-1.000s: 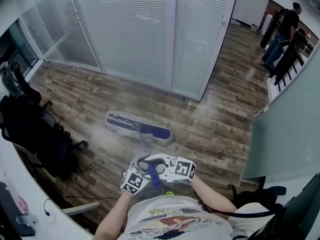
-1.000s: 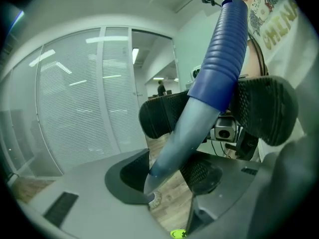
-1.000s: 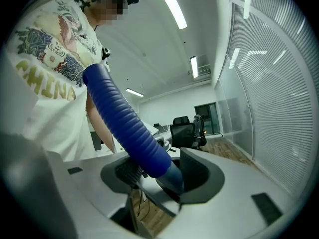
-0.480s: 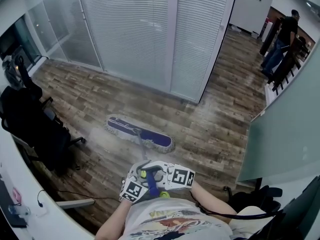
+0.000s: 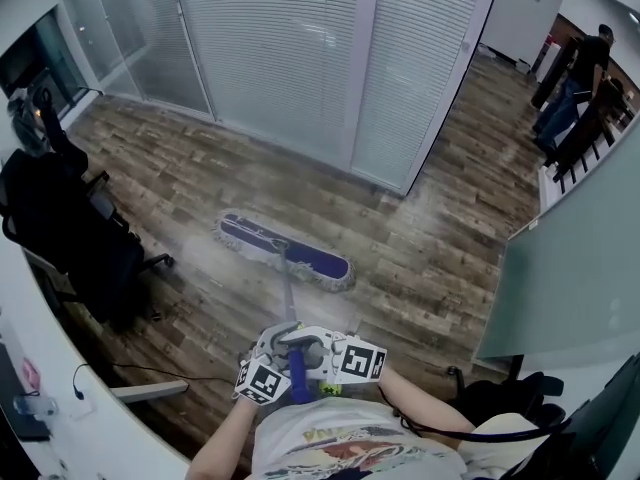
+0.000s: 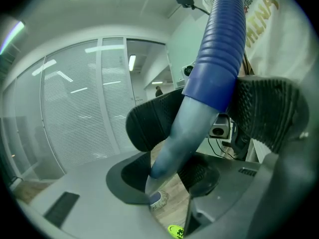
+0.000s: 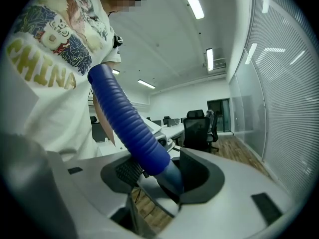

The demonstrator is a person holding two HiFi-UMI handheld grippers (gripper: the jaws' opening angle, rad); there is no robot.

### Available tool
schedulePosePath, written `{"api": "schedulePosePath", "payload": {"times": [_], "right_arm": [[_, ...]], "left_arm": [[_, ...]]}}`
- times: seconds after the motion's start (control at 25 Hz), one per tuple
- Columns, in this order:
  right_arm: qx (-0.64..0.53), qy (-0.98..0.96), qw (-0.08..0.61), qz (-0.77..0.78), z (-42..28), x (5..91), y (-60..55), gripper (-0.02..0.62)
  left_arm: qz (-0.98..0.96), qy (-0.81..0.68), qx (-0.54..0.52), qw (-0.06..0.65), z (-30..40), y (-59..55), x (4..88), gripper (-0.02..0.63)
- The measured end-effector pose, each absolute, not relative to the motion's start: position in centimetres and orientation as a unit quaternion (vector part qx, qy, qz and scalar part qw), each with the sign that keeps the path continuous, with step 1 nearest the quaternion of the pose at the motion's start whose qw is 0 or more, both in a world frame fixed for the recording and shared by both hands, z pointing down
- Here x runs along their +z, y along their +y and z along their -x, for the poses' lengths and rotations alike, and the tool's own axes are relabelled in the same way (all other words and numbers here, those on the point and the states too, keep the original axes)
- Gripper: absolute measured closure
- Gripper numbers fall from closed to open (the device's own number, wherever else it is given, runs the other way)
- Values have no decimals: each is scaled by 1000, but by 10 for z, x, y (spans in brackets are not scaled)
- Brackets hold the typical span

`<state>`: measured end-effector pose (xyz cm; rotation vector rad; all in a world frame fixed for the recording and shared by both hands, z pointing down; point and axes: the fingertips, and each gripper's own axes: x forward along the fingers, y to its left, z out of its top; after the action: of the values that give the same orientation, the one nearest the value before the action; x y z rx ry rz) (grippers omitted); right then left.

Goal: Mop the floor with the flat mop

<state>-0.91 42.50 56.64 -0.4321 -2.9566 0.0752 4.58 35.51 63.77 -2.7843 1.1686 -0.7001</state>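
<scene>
One flat mop (image 5: 285, 248), two hand-held grippers: left (image 6: 199, 133) closing, right (image 7: 164, 176) clamped.

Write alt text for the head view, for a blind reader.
Looking down, a person holds a mop handle in two grippers: the left gripper is closing its jaws on it, the right gripper is shut on it. The blue mop head lies on a wood floor before white blinds, a black chair at left.
</scene>
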Motion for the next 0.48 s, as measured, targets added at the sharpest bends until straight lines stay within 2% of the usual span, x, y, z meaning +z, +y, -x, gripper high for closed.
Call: {"api": "schedulePosePath", "payload": {"times": [0.48], "right_arm": [[40, -991, 81, 103, 71, 553, 326, 374]], "left_arm": [[915, 347, -207, 8, 11, 261, 626, 463]]}}
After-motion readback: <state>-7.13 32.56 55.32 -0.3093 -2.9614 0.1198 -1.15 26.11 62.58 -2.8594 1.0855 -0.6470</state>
